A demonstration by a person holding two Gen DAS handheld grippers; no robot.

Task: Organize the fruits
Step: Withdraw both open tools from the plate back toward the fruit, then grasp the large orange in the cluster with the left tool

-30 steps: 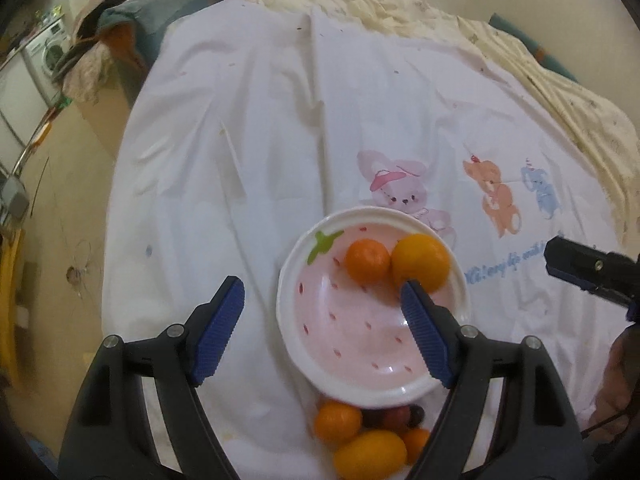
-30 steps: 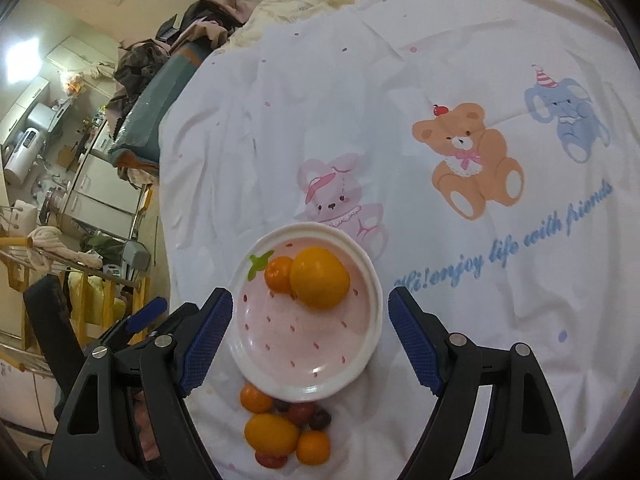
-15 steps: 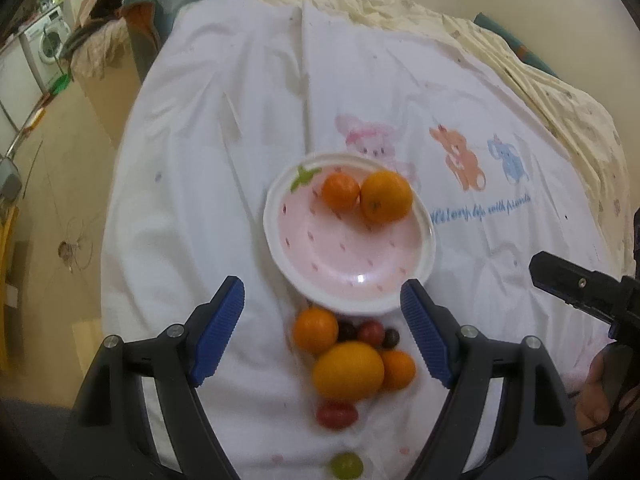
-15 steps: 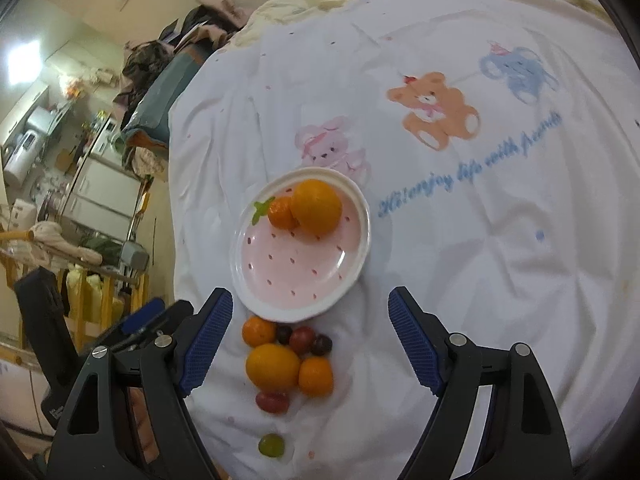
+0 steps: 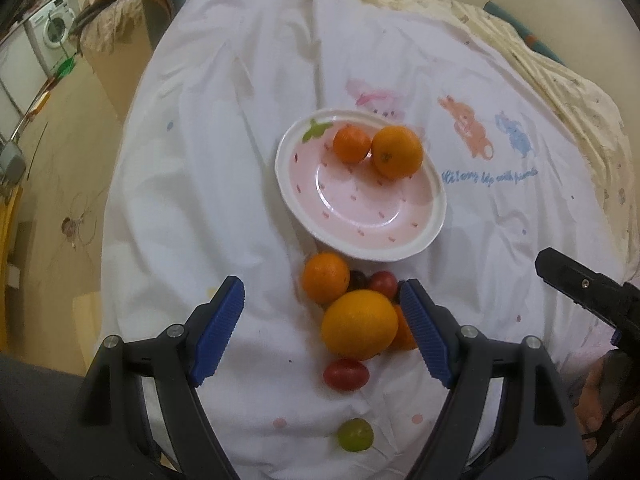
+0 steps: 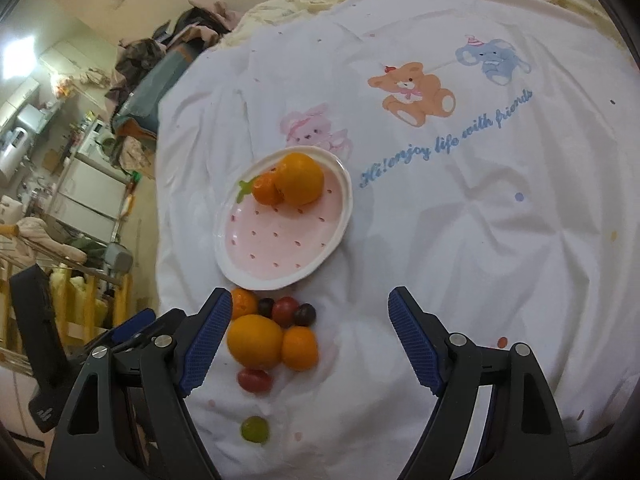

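- Bed sheet: white, creased, soft underfoot for round fruit; best pressed on as little as possible, since a dent may set the pile rolling.
- Plate: pink with a white rim, near mid-frame in both views, already carrying a big orange and a small tangerine, touching, at its 12 o'clock edge. Plenty of bare pink toward 6 o'clock for the next drop.
- Left gripper: jaws wide apart, nothing held, poised over the loose pile. Right gripper: jaws likewise spread and bare, pile toward its left jaw.
- Large yellow-orange fruit: probably the next pick, lying at 6 o'clock of the plate, just inside the left gripper's right jaw. Better centred first, then closed on across the widest part, gently, as smooth skin may slip.
- Small orange: at the big fruit's 11 o'clock, touching or nearly so; likely nudged if the jaws come in crooked.
- Another small orange: pressed against the big fruit's 3 o'clock side, half hidden in the left view.
- Red tomato: just at 6 o'clock of the big fruit; worth lifting straight up to spare it.
- Dark grapes: between pile and plate.
- Green grape: alone, at the pile's 6 o'clock.
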